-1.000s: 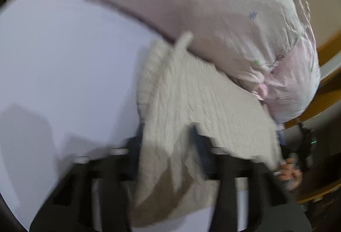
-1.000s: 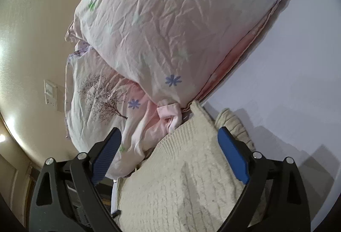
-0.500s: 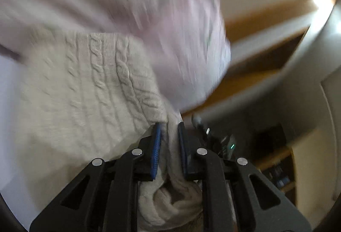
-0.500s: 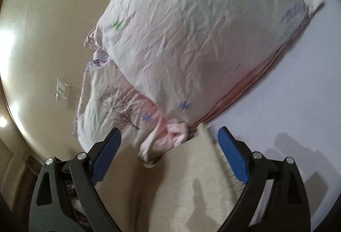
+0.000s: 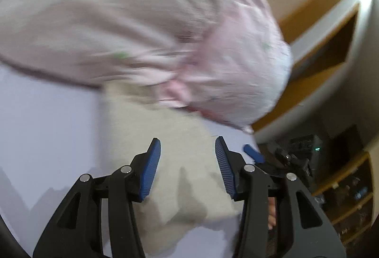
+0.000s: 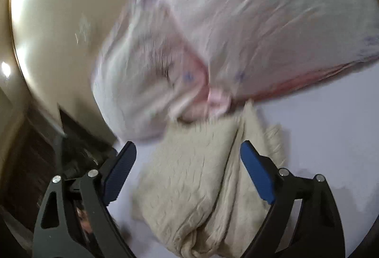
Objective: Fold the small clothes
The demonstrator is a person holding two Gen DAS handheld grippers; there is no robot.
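Note:
A cream cable-knit sweater (image 5: 180, 158) lies folded on the pale lilac bed sheet (image 5: 47, 130), its far edge against the pink pillows. My left gripper (image 5: 187, 156) is open and empty, hovering just above the sweater. In the right wrist view the same sweater (image 6: 203, 187) lies bunched between and below the fingers. My right gripper (image 6: 188, 163) is open and empty over it. Both views are motion-blurred. A blue fingertip (image 5: 253, 153) of the right gripper shows beside the left one.
Two pink floral pillows (image 5: 165, 28) are stacked at the head of the bed, also in the right wrist view (image 6: 236, 33). A cream wall (image 6: 54, 33) lies beyond. Wooden shelves (image 5: 348, 196) and dark equipment stand off the bed's edge.
My left gripper was shut on a sweater edge half a second ago; it has opened and let go. The sweater now lies flat. Both grippers have swung across the sweater.

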